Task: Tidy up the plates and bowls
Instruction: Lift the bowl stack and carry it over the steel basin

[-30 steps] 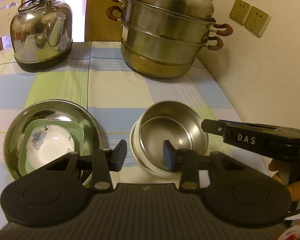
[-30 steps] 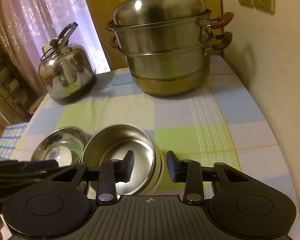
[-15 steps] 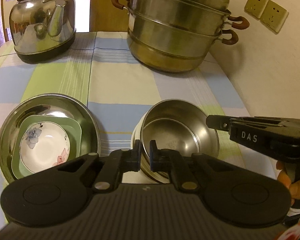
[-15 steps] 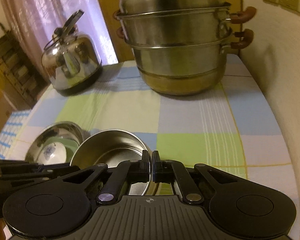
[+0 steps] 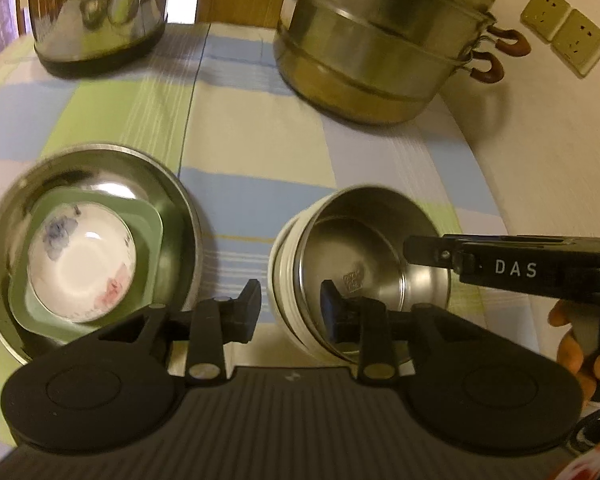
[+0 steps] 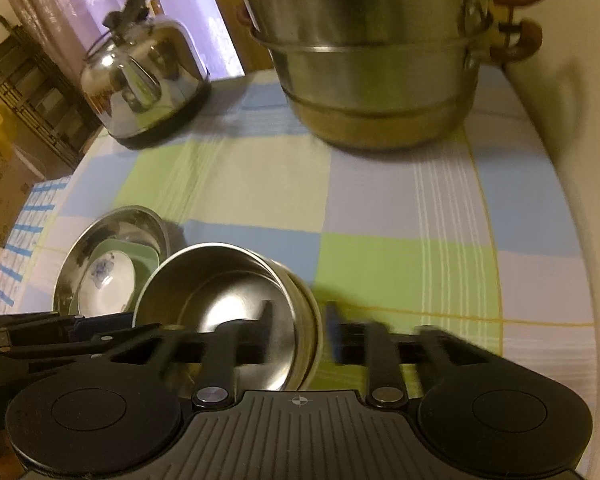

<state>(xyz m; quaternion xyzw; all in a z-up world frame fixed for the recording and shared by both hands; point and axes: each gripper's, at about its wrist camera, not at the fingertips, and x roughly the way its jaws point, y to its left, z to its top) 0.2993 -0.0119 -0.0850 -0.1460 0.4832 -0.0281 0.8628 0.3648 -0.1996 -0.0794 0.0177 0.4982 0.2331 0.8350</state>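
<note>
**Steel bowl straddled at both rims**

Steel, wide and shallow, the large bowl (image 5: 88,160) sits at the left of the checked tablecloth (image 5: 256,120), with a green square dish (image 5: 150,236) nested in it and a white flowered bowl (image 5: 80,256) inside that. This stack lies just left of the left gripper (image 5: 290,306) and apart from its fingers.

To the right stands the smaller steel bowl (image 5: 380,252), set inside a white bowl (image 5: 280,280) whose rim shows around its near side. The left gripper's jaws have just been opening and now stand apart, straddling the near-left rim of this pair: one finger outside the white bowl, the other inside the steel one, neither plainly pressing on the wall.

Further right, the right gripper (image 6: 298,330) reaches over the opposite rim. Its jaws have likewise just been opening and stand apart, one finger inside the steel bowl and one outside over the cloth; the blur hides whether either touches the rim. A hand (image 5: 576,344) grips its handle.

At the far edge stand a kettle (image 5: 96,12) on the left and a tiered steamer pot (image 5: 380,40) on the right, well apart from both grippers.
</note>
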